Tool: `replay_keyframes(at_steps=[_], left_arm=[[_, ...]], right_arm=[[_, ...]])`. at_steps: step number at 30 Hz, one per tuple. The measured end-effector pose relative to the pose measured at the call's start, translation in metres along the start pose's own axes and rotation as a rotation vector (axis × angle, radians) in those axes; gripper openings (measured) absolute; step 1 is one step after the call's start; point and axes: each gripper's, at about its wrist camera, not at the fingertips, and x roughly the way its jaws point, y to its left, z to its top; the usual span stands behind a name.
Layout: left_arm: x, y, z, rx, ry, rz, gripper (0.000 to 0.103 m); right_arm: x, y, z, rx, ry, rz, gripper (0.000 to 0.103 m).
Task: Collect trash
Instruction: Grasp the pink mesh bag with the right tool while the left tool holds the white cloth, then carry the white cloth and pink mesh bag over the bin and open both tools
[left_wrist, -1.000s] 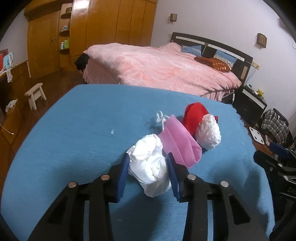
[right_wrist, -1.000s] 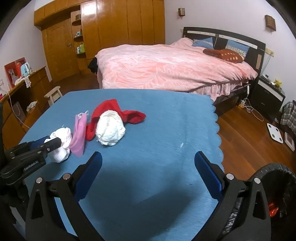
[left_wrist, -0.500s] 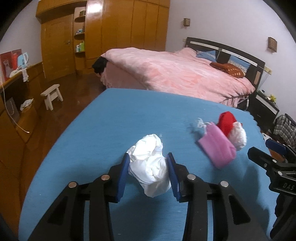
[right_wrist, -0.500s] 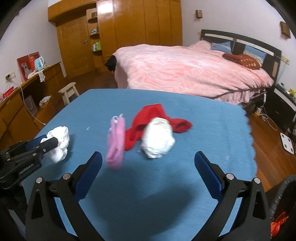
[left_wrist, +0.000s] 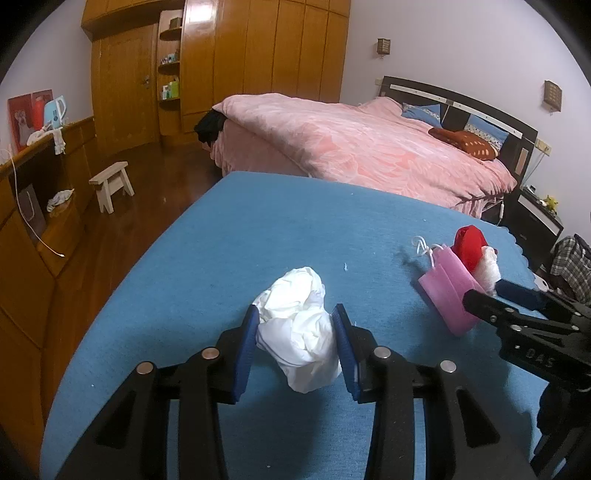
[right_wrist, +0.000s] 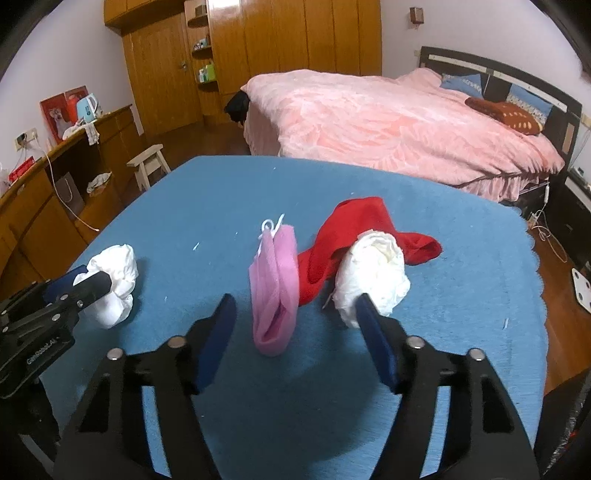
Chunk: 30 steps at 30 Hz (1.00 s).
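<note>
My left gripper (left_wrist: 295, 347) is shut on a crumpled white paper wad (left_wrist: 301, 332), held just above the blue table (left_wrist: 258, 229); the wad also shows in the right wrist view (right_wrist: 114, 284). My right gripper (right_wrist: 297, 325) is open, its jaws on either side of a pink mesh pouch (right_wrist: 275, 291) lying on the table. To the pouch's right lie a red cloth (right_wrist: 354, 236) and a second white wad (right_wrist: 373, 273). The left wrist view shows the pouch (left_wrist: 448, 291), the red cloth (left_wrist: 469, 245) and the right gripper's fingertips (left_wrist: 476, 299) beside them.
A bed with a pink quilt (right_wrist: 388, 118) stands beyond the table. A wooden wardrobe (left_wrist: 258, 55), a low sideboard (left_wrist: 33, 206) and a small stool (left_wrist: 110, 184) are at the left. A black bin's rim (right_wrist: 565, 424) shows at the lower right.
My right gripper has moved left and forward to the pink pouch and narrowed somewhat. My left gripper has carried the white wad back and left, away from the pile.
</note>
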Motion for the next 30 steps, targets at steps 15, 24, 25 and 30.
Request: replay_keyframes(at_steps=[15, 24, 25, 30], left_arm=[[-0.012, -0.010, 0.001, 0.004, -0.012, -0.013, 0.040], [-0.025, -0.032, -0.001, 0.025, -0.015, -0.050, 0.040], [-0.027, -0.035, -0.001, 0.026, -0.016, -0.056, 0.040], [-0.036, -0.050, -0.002, 0.036, -0.023, -0.080, 0.040]], right_arm=[[-0.017, 0.000, -0.005, 0.011, 0.013, 0.074, 0.014], [-0.052, -0.013, -0.011, 0.049, -0.025, 0.086, 0.014], [-0.057, -0.015, -0.012, 0.053, -0.030, 0.082, 0.014], [-0.074, -0.025, -0.016, 0.068, -0.052, 0.066, 0.014]])
